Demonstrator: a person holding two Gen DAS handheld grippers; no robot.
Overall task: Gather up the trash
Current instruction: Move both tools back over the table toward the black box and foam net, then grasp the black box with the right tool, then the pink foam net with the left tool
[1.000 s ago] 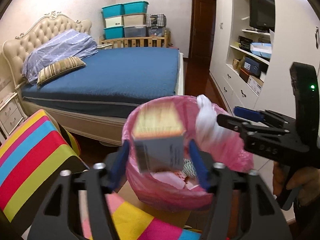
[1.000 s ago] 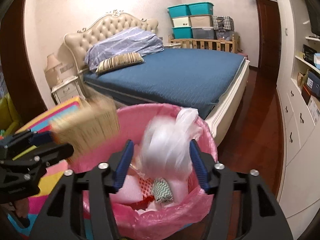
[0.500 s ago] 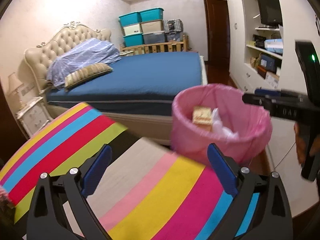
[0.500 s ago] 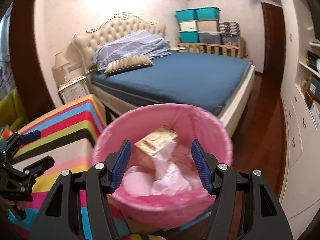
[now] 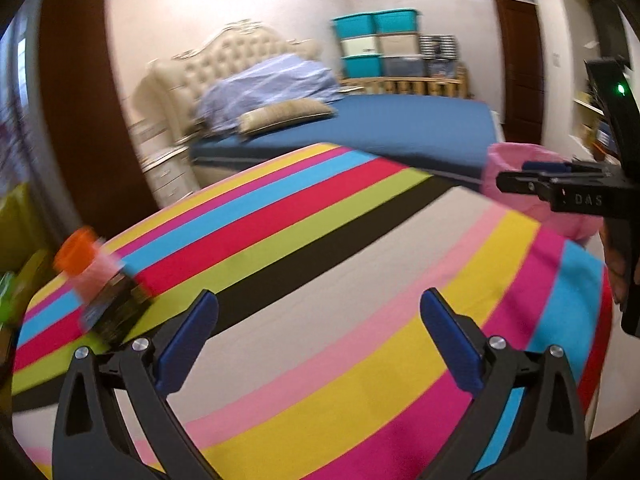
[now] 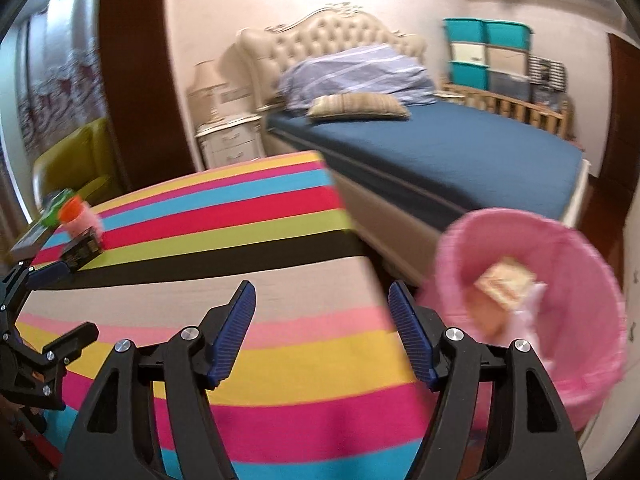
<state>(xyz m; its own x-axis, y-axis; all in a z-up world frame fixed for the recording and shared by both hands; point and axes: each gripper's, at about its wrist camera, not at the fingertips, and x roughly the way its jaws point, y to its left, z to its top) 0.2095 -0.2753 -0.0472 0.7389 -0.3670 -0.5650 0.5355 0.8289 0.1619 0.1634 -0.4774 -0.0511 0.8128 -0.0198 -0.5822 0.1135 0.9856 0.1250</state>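
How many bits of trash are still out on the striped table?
1 for sure: an orange-capped container near the striped table's far left corner. A green item sits just behind it, too blurred to identify. The rest lies in the pink bin.

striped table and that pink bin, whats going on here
A person holding a gripper in each hand is collecting trash in a bedroom. Both the left gripper and the right gripper are over the striped table with nothing between their jaws, which are opening. The pink-lined bin beside the table already holds a tan box and some white wrapping. An orange-capped bottle is on the table's far left, not yet picked up.
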